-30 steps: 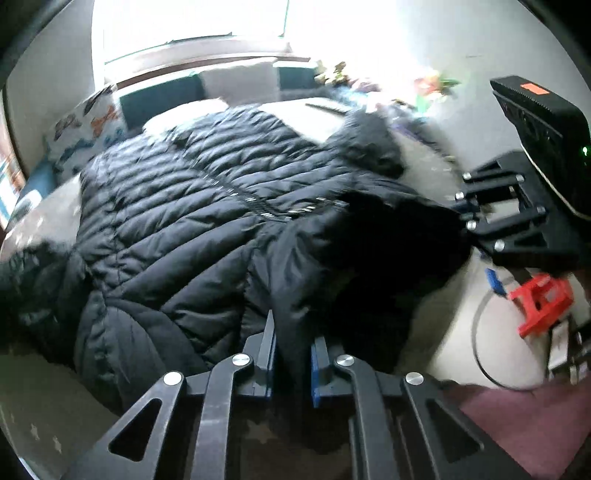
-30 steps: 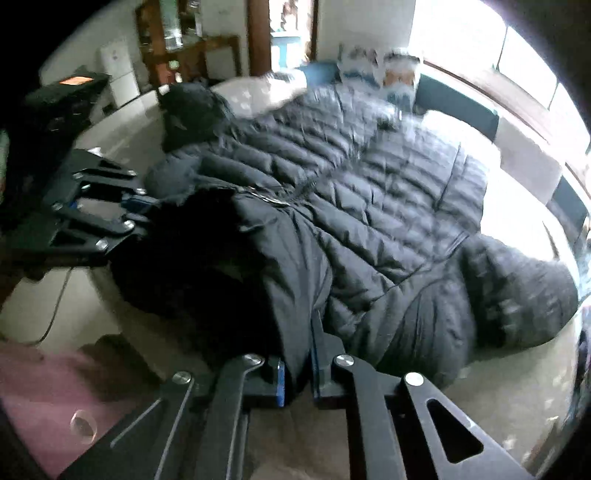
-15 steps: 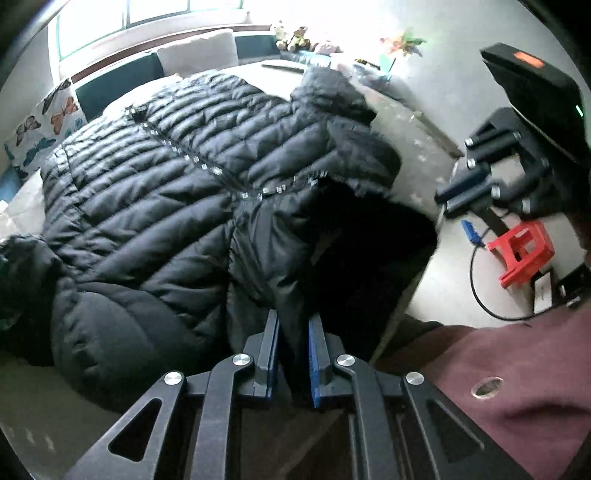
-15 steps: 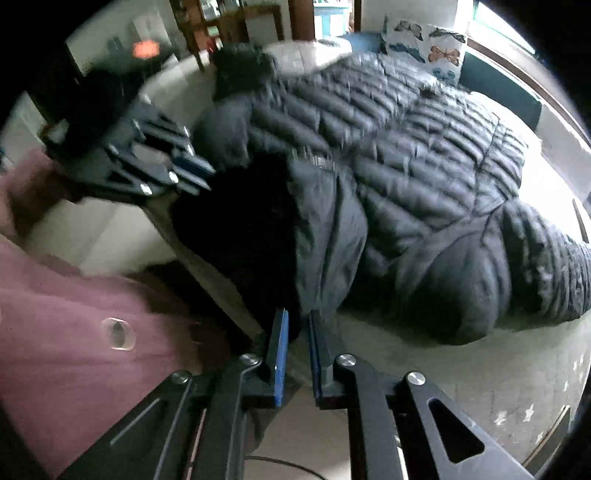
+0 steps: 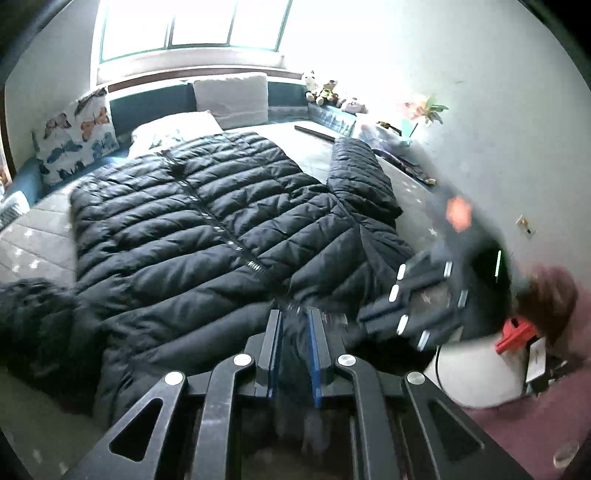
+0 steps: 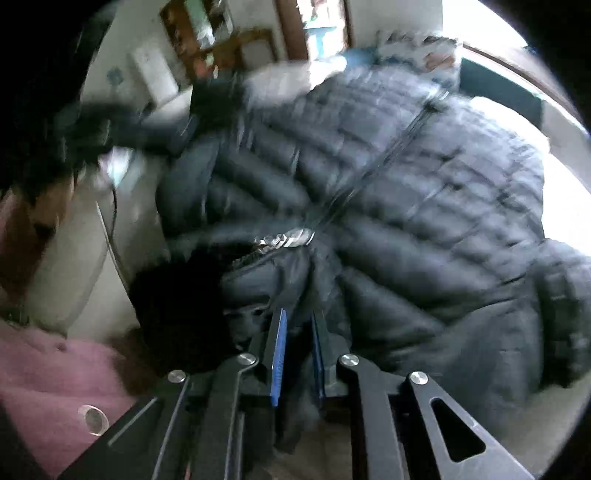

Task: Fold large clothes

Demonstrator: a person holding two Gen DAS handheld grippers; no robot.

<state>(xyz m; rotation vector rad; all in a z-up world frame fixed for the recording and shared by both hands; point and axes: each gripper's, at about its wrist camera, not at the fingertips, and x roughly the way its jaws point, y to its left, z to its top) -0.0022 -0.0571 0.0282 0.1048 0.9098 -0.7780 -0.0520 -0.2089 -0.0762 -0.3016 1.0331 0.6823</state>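
We see a black quilted puffer jacket [image 5: 207, 236] spread flat across a bed [image 5: 33, 240], its front facing up and its zipper [image 5: 221, 232] running from the far end toward the near edge. One sleeve [image 5: 362, 177] lies angled off to the far right of the body, and the other sleeve [image 5: 33, 317] bunches at the near left. At the far side of the bed stand a butterfly-print pillow [image 5: 74, 136] on the left and a pale cushion [image 5: 231, 94] in the middle, under a bright window [image 5: 192, 26]. Small plush toys [image 5: 321, 90] sit on the ledge to the far right.

Our left claw [image 5: 293, 332] is pressed together on the jacket's near edge, with dark fabric pinched between its blue-lined fingers [image 5: 275, 350]. To its right, blurred by motion, we see the right claw [image 5: 384, 314] low over the jacket's near right corner.

From the right wrist view, much of the scene is smeared. The right claw [image 6: 298, 339] has dark jacket [image 6: 424, 192] fabric between its fingers [image 6: 277, 354]; its jaws have just been easing apart a little, yet the cloth still sits gripped between them. Just beyond the tips the zipper's [image 6: 284, 238] metal teeth catch the light, where the near edge bunches in folds. At the near left we see a pink sleeve [image 6: 48, 373] with a button.
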